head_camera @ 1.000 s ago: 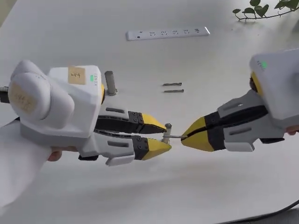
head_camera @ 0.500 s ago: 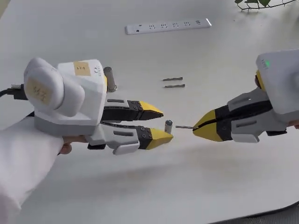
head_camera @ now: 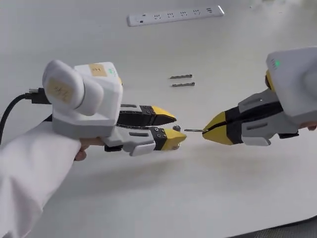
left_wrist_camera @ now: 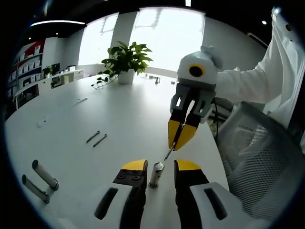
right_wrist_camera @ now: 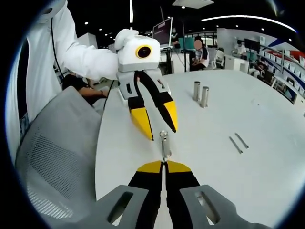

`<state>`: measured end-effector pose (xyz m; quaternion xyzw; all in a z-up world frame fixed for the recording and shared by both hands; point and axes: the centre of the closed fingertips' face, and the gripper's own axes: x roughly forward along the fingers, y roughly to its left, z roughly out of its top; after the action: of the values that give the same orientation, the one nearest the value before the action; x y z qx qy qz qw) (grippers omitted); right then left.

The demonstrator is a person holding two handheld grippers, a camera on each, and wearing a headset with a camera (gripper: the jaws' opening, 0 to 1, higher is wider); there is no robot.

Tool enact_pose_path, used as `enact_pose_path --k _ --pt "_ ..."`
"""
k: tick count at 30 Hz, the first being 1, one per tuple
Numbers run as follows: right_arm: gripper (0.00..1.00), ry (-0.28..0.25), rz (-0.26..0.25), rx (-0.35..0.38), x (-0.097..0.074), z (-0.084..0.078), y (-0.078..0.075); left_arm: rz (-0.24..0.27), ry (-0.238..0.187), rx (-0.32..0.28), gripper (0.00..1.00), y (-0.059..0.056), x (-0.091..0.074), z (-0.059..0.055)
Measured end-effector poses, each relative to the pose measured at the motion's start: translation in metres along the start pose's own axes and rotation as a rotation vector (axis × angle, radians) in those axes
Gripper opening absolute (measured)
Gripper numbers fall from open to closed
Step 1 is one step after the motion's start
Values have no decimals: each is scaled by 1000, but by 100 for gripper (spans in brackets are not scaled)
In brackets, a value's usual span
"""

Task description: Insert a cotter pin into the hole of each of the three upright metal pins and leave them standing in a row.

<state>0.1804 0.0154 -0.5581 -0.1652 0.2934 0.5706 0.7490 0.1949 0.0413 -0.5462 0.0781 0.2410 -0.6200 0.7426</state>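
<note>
A: Where does the upright metal pin (left_wrist_camera: 156, 174) stand?
B: On the white tabletop (head_camera: 148, 198), between the yellow-tipped fingers (left_wrist_camera: 135, 165) of the left gripper (head_camera: 178, 129). They are apart, one on each side of it, and the left gripper view shows a gap either way.
A: And the right gripper (head_camera: 205, 132)?
B: Its fingers are pressed together on a cotter pin (head_camera: 193, 130). It is held level, with its free end aimed at the pin's top and just short of it.
A: Anything else?
B: Two other metal pins (right_wrist_camera: 196, 90) stand side by side, well apart from the grippers. Two loose cotter pins (head_camera: 181, 77) lie parallel on the tabletop.
</note>
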Motion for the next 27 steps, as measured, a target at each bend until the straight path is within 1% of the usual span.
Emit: enact_pose_path --k 2,5,8,12,15,19,24,27 --pt "0 0 2 1 1 0 -4 0 12 0 19 1 1 -3" --pt "0 -4 7 2 1 1 -4 4 20 -3 13 2 2 -6" --pt "0 0 15 -5 3 1 -5 15 39 17 12 4 3 -9" --pt "0 4 24 -12 4 0 -5 7 38 22 8 3 4 -8" --pt "0 3 26 -11 5 1 -4 3 41 13 8 1 4 -9" --pt "0 0 24 -9 6 1 -6 5 46 28 8 2 3 -9" --pt "0 14 48 -30 9 1 -3 10 46 43 8 0 4 -9" --pt "0 29 52 -43 12 2 -4 11 48 49 8 0 5 -8"
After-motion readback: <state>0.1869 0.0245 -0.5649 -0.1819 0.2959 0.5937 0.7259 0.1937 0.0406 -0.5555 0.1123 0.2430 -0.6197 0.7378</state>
